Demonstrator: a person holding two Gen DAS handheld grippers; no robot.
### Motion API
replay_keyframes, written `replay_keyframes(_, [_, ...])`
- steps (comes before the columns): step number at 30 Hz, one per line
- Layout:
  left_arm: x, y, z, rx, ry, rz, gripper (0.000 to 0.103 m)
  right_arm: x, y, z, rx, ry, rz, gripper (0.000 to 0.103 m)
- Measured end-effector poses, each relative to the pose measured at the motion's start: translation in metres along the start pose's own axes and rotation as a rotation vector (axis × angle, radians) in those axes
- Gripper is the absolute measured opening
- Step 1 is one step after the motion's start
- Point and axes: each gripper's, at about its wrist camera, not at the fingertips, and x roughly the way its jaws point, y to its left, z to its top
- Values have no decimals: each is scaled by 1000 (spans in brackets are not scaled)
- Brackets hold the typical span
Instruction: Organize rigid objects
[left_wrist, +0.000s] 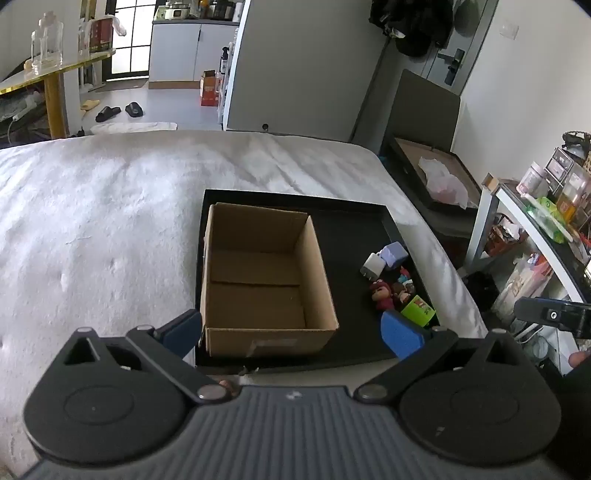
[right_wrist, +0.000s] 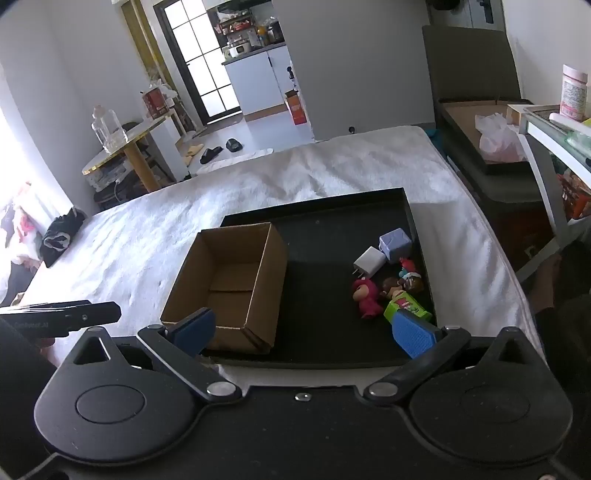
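An empty open cardboard box (left_wrist: 258, 280) (right_wrist: 229, 284) stands on the left of a black tray (left_wrist: 351, 236) (right_wrist: 325, 306) on a white bed. On the tray's right side lie a white charger (left_wrist: 372, 266) (right_wrist: 369, 262), a lilac cube (left_wrist: 394, 254) (right_wrist: 395, 240), a pink figurine (left_wrist: 382, 295) (right_wrist: 365, 297), small dolls (left_wrist: 404, 284) (right_wrist: 404, 280) and a green box (left_wrist: 419, 309) (right_wrist: 406, 308). My left gripper (left_wrist: 291, 334) is open and empty above the tray's near edge, in front of the box. My right gripper (right_wrist: 304, 332) is open and empty above the near edge.
The white bed (left_wrist: 110, 206) (right_wrist: 129, 236) spreads to the left and beyond the tray. A cluttered shelf (left_wrist: 546, 214) and a dark bin (right_wrist: 487, 147) stand to the right of the bed. A gold-legged side table (right_wrist: 122, 144) stands at the far left.
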Motion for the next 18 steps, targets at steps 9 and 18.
replay_keyframes(9, [-6,-13,1,48,-2,15,102,-7,-6,4,39,-1,6,103])
replay_keyframes(18, [-2,-6,1,45,-7,9,102,-10,-11,4,45,-11,-2,103])
